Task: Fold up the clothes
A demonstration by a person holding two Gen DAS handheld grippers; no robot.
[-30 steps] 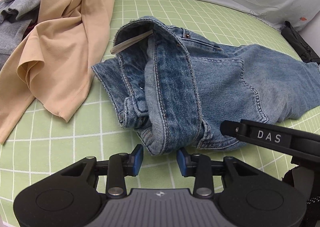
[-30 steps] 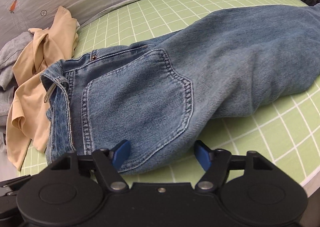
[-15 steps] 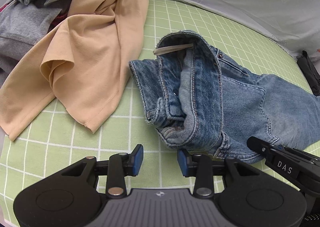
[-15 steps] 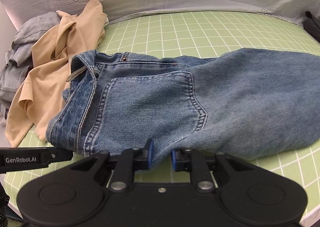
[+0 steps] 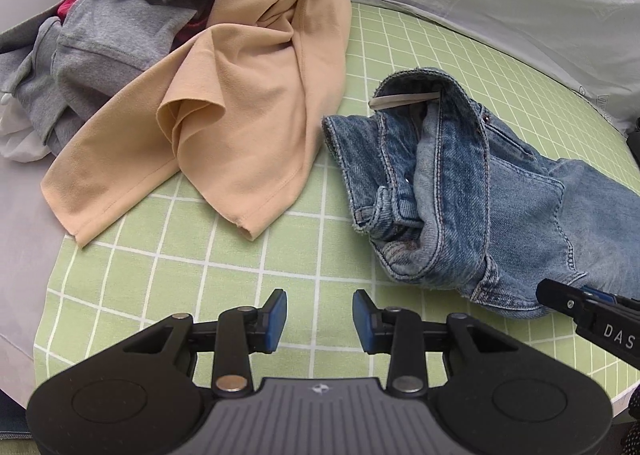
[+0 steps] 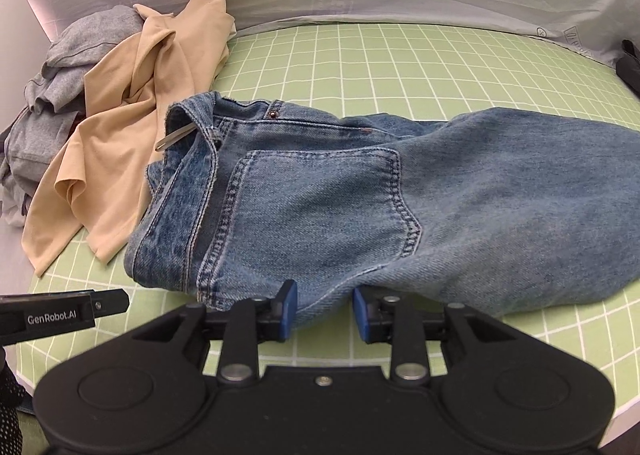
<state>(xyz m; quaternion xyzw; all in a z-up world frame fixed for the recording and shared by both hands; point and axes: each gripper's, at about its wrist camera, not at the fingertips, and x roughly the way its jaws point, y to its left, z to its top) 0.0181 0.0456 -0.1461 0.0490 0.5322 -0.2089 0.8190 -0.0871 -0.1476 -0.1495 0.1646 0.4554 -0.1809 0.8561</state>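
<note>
1. At far left we see a heap of grey clothes (image 5: 100,39), with a tan shirt (image 5: 224,107) draped over its near side onto the green checked mat (image 5: 240,255).
2. Our left gripper (image 5: 319,321) hovers over bare mat, jaws apart, holding nothing.
3. The blue jeans (image 6: 360,207) lie across the mat, long axis running left to right, waistband pointing left toward the tan shirt, legs reaching right.
4. Our right gripper (image 6: 325,315) sits at the jeans' near edge; its jaws are opening, denim between them.

jeans (image 6: 360,207), shirts (image 5: 240,103) on green mat (image 5: 280,247)
</note>
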